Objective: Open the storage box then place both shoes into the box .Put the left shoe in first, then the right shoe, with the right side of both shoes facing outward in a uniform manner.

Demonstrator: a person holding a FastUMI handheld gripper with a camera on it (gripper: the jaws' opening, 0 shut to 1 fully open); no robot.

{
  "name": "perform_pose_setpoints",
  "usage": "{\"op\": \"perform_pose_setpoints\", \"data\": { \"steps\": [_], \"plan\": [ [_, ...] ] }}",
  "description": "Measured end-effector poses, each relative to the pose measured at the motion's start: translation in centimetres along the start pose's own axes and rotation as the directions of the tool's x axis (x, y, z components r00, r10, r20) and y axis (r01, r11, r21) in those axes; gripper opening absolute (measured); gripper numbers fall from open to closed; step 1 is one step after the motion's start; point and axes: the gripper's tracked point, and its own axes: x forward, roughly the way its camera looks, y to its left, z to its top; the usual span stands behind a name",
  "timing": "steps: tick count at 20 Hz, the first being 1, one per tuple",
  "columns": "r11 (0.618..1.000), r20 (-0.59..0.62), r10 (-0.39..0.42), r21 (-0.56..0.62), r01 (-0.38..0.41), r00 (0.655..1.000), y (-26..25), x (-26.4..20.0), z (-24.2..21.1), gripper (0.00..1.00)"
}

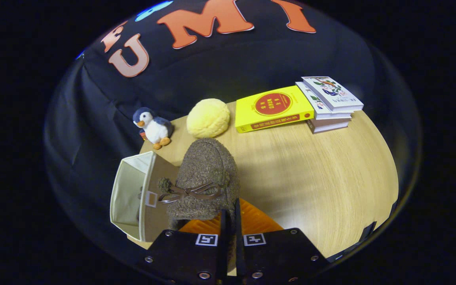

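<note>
A brown fuzzy shoe (pixel 206 178) with a brown ribbon bow and a pompom hangs above the wooden table (pixel 323 186), toe pointing away from me. My gripper (pixel 230 215) is shut on the shoe's heel edge, fingers almost together. Just left of the shoe stands the beige fabric storage box (pixel 133 196), its opening facing left and up; something dark shows inside it, but I cannot tell what. The shoe's left side is close to the box's wall.
A plush penguin (pixel 153 126) and a yellow round plush (pixel 208 117) sit beyond the shoe at the table's far edge. A yellow book (pixel 271 108) and a stack of white books (pixel 331 103) lie at the far right.
</note>
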Motion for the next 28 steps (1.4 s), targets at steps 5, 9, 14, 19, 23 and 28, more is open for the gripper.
{"op": "perform_pose_setpoints", "data": {
  "steps": [5, 9, 14, 19, 23, 28],
  "plan": [
    [0.995, 0.028, 0.064, -0.075, -0.062, 0.998, 8.3, -0.9, 1.5, 0.09],
    [0.992, 0.001, 0.096, -0.079, -0.095, 0.995, 13.5, -0.1, 0.9, 0.09],
    [0.992, -0.028, 0.104, -0.068, -0.105, 0.994, 18.2, 1.8, -0.4, 0.09],
    [0.995, -0.058, 0.074, -0.056, -0.077, 0.996, 19.8, 3.9, -2.2, 0.09],
    [0.998, -0.087, 0.05, -0.044, -0.054, 0.995, 20.1, 5.1, -3.6, 0.11],
    [0.993, -0.047, 0.115, -0.025, -0.116, 0.992, 21.6, 3.5, -2.1, 0.35]
  ]
}}
